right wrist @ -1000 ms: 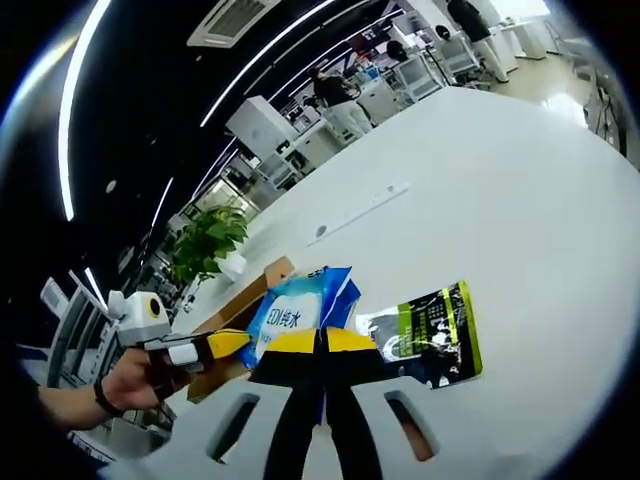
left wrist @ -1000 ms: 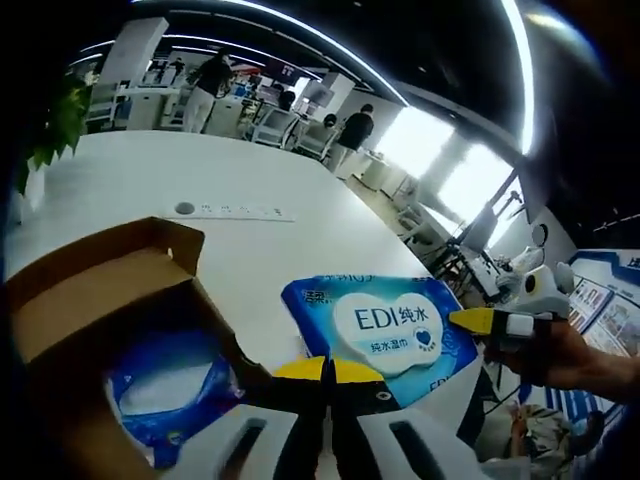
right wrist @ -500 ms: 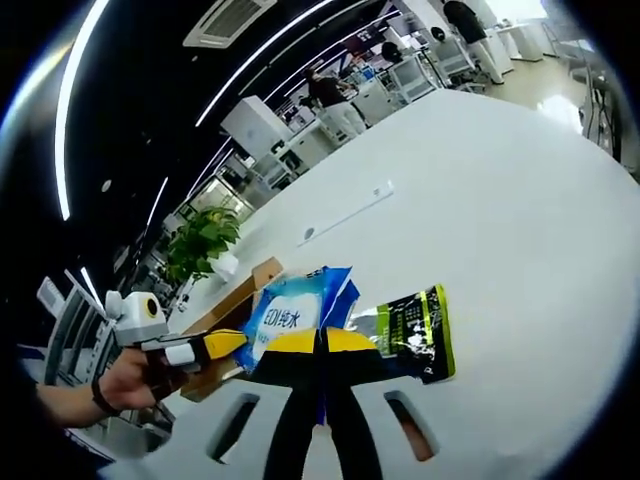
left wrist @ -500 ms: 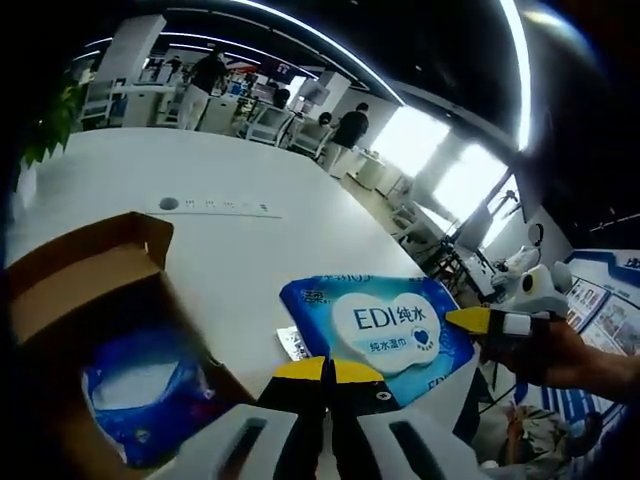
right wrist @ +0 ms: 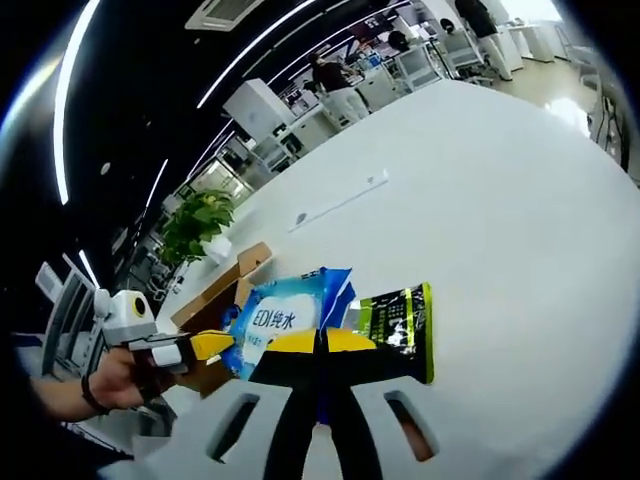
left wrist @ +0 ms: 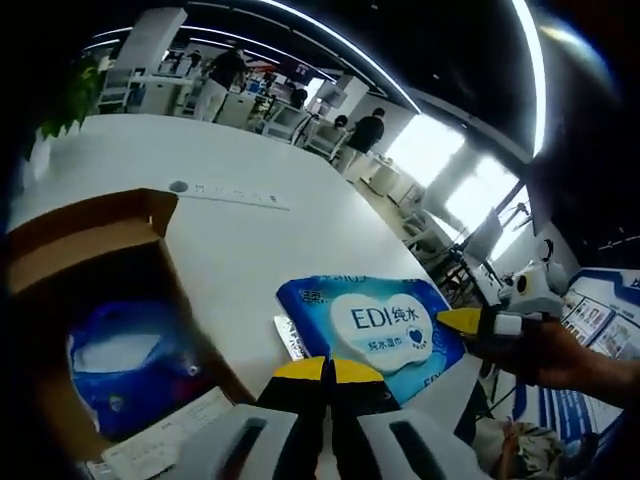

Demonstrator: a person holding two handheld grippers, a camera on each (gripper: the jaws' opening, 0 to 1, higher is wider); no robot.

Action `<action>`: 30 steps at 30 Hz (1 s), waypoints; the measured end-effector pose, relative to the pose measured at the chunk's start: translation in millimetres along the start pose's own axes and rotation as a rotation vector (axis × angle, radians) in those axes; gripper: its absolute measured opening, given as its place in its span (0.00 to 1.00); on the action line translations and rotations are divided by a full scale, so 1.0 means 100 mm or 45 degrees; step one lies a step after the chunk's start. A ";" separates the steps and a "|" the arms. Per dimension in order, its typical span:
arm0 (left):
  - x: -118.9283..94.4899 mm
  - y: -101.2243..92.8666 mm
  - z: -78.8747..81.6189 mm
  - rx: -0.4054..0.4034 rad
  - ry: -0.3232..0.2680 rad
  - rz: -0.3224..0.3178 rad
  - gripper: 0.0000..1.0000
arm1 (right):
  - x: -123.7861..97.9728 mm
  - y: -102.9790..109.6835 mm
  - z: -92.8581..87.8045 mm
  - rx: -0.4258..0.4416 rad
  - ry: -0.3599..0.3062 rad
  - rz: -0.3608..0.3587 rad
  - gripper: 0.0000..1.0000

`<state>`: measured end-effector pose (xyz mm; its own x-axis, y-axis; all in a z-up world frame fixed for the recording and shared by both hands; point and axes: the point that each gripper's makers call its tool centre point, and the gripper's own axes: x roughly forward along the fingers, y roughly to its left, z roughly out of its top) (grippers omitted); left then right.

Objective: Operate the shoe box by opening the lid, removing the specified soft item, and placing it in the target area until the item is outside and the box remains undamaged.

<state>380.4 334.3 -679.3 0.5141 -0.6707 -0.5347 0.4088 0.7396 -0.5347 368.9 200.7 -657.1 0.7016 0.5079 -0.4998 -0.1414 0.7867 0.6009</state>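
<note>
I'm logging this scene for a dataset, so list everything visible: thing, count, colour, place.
Wet wipes pack: one, blue with white label, held up between both claws above the table.
Shoe box: one, brown cardboard, open, on the table at the left of the left gripper view.
Blue pack: one, blue and white, inside the box.
Paper slip: one, white, printed, at the box's near edge.
Snack pouch: one, black and green, lying on the table beside the wipes.
Table: one, white.
Potted plant: one, green, at the far table edge.
People: several, in the background by desks.
Left claw: yellow tips, shut on the wipes' edge.
Right claw: yellow tips, shut on the wipes.
</note>
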 end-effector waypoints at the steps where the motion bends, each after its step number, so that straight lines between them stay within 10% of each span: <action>1: 0.01 0.00 0.00 -0.003 0.000 0.002 0.00 | 0.01 -0.02 0.00 0.001 0.005 -0.001 0.00; 30: 0.41 0.03 -0.25 0.031 0.085 0.130 0.00 | 0.25 -0.53 -0.11 -0.100 0.159 -0.063 0.00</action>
<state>383.3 307.8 -719.1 0.5028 -0.5932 -0.6287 0.3754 0.8050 -0.4593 386.4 175.5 -707.9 0.6178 0.5035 -0.6041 -0.1665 0.8345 0.5253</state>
